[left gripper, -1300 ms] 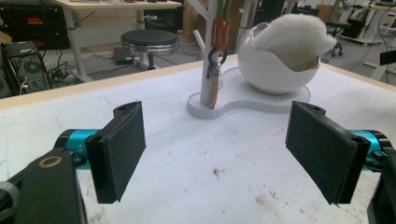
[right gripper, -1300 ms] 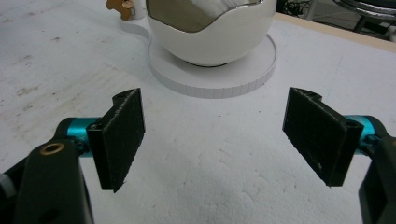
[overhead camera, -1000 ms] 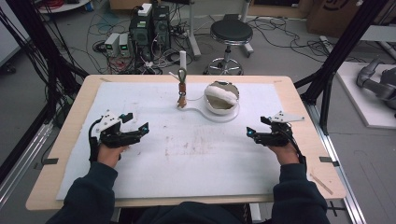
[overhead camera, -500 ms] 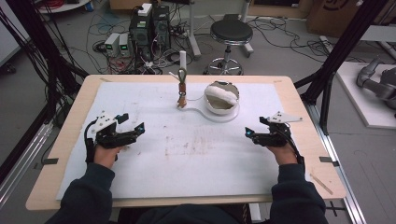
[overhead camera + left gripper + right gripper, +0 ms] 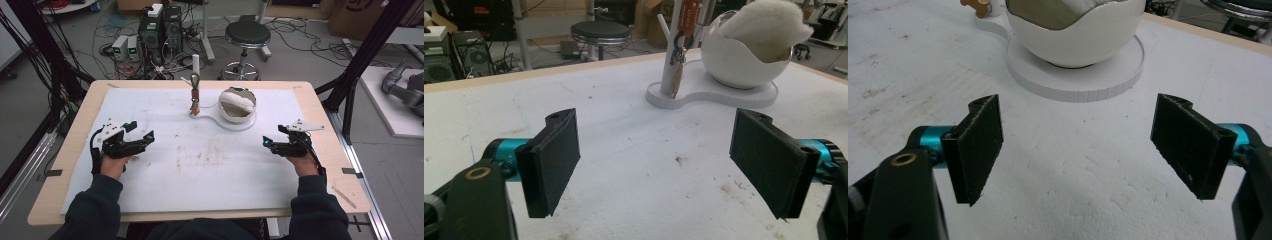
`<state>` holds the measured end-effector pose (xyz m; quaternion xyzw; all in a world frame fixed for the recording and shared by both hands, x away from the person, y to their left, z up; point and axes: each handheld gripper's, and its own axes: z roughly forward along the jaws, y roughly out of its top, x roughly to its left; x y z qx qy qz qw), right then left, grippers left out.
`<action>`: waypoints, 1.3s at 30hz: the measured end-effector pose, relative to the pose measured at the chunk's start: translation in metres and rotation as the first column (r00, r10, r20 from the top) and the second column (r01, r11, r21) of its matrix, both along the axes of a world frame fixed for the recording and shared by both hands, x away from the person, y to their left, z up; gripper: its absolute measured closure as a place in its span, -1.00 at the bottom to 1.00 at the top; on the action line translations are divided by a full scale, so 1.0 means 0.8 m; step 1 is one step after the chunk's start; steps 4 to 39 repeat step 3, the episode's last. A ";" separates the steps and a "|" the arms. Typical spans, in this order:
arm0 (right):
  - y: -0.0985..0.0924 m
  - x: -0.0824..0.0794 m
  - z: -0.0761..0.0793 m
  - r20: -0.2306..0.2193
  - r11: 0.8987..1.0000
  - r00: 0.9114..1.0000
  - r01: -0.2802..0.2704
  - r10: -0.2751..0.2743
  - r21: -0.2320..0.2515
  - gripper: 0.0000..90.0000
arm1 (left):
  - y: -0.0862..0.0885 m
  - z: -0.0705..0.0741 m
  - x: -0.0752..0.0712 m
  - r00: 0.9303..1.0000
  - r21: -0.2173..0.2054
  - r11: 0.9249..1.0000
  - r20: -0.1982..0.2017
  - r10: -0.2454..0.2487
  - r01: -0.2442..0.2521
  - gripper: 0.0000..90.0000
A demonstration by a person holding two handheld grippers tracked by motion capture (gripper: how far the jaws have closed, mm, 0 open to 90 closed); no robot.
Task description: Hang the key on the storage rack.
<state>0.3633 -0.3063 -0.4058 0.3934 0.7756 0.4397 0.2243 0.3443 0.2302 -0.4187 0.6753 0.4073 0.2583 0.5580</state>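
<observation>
The left gripper [image 5: 142, 136] rests spread wide and empty on the white padded mat [image 5: 165, 185]. Well ahead stands the white post stand with its egg-shaped cup [image 5: 239, 106] — untouched, likely the target. The right gripper [image 5: 270, 144] gapes empty too — an approach comes next.

Wooden table [image 5: 320, 107], white stained mat [image 5: 200, 155], white bowl stand [image 5: 222, 122] at back

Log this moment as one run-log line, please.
left gripper: open, empty, over mat | right gripper: open, empty, facing white bowl | keys: hanging on stand post
</observation>
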 end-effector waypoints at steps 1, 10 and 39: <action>0.000 0.000 0.000 0.000 1.000 1.000 0.000 0.000 -0.001 -0.53 | 0.000 0.000 0.000 1.000 0.001 1.000 -0.001 -0.001 0.001 -0.56; -0.001 0.001 -0.001 0.000 1.000 1.000 -0.001 0.001 -0.001 -0.53 | 0.001 -0.001 0.001 1.000 0.003 1.000 -0.004 -0.002 0.002 -0.56; -0.001 0.001 -0.001 0.000 1.000 1.000 -0.001 0.001 -0.001 -0.53 | 0.001 -0.001 0.001 1.000 0.003 1.000 -0.004 -0.002 0.002 -0.56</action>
